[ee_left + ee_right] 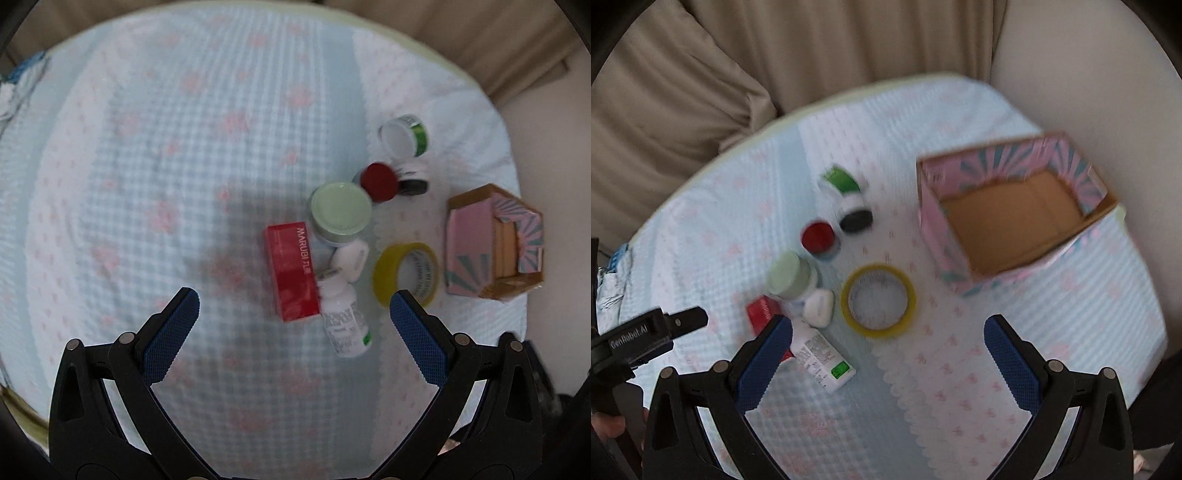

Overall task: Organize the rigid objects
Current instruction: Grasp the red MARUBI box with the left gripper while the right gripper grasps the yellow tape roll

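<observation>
A cluster of small items lies on the quilted cloth: a red MARUBI box, a white pill bottle on its side, a green-lidded jar, a red-lidded jar, a small white case, a yellow tape roll and a green-labelled white jar. An open pink patterned box stands empty at the right. My left gripper is open above the red box and bottle. My right gripper is open above the tape roll.
The cloth covers a table whose far edge meets beige curtains. A black-lidded jar lies by the red-lidded jar. The left gripper's body shows at the left edge of the right wrist view.
</observation>
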`<state>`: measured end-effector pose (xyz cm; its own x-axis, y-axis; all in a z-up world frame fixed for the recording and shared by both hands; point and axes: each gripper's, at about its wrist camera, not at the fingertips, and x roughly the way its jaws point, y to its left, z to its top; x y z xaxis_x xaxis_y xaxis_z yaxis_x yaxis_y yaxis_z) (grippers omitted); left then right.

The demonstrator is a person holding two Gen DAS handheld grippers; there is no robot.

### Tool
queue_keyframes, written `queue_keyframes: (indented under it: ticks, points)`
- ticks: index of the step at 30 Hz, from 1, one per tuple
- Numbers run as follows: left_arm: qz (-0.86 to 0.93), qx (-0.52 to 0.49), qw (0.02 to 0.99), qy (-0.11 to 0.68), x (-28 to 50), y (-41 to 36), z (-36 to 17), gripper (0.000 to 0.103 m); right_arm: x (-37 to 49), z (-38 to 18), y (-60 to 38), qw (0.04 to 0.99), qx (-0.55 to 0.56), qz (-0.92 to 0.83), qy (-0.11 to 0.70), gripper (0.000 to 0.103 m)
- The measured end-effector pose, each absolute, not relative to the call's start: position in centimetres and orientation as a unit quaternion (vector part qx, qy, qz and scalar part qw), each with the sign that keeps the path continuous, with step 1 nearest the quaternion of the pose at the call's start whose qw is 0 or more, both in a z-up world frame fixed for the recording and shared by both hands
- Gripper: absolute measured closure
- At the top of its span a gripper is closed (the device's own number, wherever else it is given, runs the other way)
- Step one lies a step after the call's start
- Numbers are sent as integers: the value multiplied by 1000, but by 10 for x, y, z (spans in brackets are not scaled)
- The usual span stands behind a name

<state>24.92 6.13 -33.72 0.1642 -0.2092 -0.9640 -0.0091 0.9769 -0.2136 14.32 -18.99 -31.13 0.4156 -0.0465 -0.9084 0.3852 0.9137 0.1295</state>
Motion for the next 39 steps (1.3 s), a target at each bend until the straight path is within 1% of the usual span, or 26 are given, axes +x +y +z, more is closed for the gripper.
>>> queue_keyframes:
  ticks: [3,6,11,15,19,21,22,24,26,27,28,34,39]
  points:
    - [-61,-77,743,662,262,51,-364,1,152,-351,-189,806,175,-130,550,0]
    - [-59,-75,724,683,273,40,-394,4,160,-389,-187,785,190,-128,576,0]
    - [-38,-80,705,704,290,33,-431,7,176,-425,-186,767,191,-127,600,0]
    - [-24,-84,691,717,295,32,-452,13,192,-446,-186,758,182,-125,613,0]
    - [-18,-85,674,734,295,26,-473,32,206,-459,-187,753,173,-124,622,0]
    - [-18,-80,668,740,294,21,-481,38,211,-463,-188,753,165,-124,625,0]
    - [-19,-76,666,742,295,18,-484,48,213,-465,-188,754,159,-121,626,0]
    - [-17,-61,664,745,294,12,-490,58,219,-469,-189,756,141,-121,628,0]
    - [-15,-54,666,743,293,9,-493,60,223,-471,-190,757,125,-111,631,1]
    - [-16,-57,667,742,292,9,-495,60,225,-472,-189,758,119,-105,632,6]
    - [-16,-61,668,742,292,9,-495,60,229,-473,-187,767,111,-101,623,7]
    - [-21,-69,672,737,283,12,-497,61,234,-471,-186,767,100,-91,627,8]
    - [-20,-91,681,727,277,30,-493,63,235,-464,-181,775,82,-91,620,8]
